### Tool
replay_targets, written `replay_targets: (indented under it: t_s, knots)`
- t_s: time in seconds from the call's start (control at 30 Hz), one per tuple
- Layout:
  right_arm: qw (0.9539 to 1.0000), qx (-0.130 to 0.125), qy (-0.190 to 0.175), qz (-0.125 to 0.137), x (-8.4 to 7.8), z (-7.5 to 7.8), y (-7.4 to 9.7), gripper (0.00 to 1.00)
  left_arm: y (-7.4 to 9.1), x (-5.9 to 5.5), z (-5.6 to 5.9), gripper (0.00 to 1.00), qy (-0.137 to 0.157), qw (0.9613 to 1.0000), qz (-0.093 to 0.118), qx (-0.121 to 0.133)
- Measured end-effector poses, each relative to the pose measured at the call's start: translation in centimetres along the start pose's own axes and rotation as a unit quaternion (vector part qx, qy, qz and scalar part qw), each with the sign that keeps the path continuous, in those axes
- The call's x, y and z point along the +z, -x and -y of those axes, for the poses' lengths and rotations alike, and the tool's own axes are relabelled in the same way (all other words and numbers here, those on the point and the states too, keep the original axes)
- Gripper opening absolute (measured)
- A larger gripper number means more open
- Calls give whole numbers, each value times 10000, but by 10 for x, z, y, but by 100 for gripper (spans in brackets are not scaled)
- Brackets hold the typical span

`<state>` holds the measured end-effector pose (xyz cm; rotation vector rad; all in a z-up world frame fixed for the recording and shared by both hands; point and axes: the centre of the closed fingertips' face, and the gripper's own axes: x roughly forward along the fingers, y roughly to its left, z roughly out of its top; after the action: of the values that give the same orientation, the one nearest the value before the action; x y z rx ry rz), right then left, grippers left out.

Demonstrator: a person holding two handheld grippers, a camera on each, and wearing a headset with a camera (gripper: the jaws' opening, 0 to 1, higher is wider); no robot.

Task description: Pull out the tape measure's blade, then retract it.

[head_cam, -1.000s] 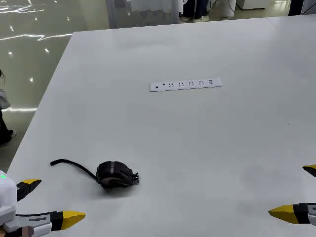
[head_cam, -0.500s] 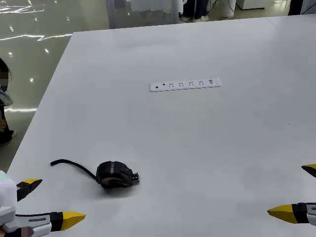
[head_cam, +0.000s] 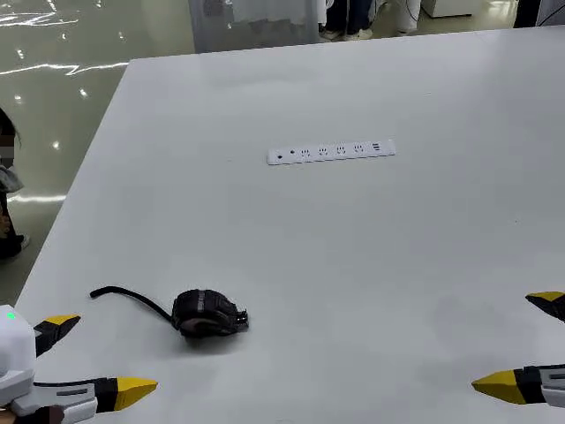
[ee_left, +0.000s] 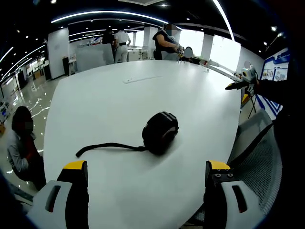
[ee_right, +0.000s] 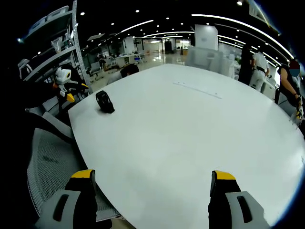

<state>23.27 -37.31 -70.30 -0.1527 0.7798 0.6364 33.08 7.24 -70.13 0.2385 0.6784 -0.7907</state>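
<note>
Head view | one tape measure (head_cam: 208, 313) on one table (head_cam: 371, 256), long axis left-right, strap (head_cam: 131, 296) trailing left | one power strip (head_cam: 331, 151) | left gripper (head_cam: 106, 353), right gripper (head_cam: 511, 341): both spread, empty

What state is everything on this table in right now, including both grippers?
Tape measure: lying on the table, no blade drawn out, ungripped.
Strap: trailing loose from the tape measure.
Power strip: lying flat, nothing plugged in.
Left gripper: jaws open, empty.
Right gripper: jaws open, empty.

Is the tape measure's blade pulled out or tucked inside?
Inside. No blade sticks out of the tape measure; only its thin black strap trails across the table.
</note>
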Motion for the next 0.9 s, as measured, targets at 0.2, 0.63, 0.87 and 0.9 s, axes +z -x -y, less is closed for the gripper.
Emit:
replay_targets:
  t_s: [0.2,0.63,0.87,0.9]
  knots:
    - [9995,177,246,-46,6,-8,-8,99,-4,-5,0,99,-266,9995,-190,-39]
    - [9973,417,596,-89,21,-18,-28,99,-24,10,-2,99,-703,9961,-447,-290]
    - [9921,717,1013,-170,32,-34,-49,99,-41,21,9,99,-1122,9894,-656,-641]
    - [9916,732,1046,-187,33,-35,-51,99,-43,20,10,98,-1191,9878,-708,-705]
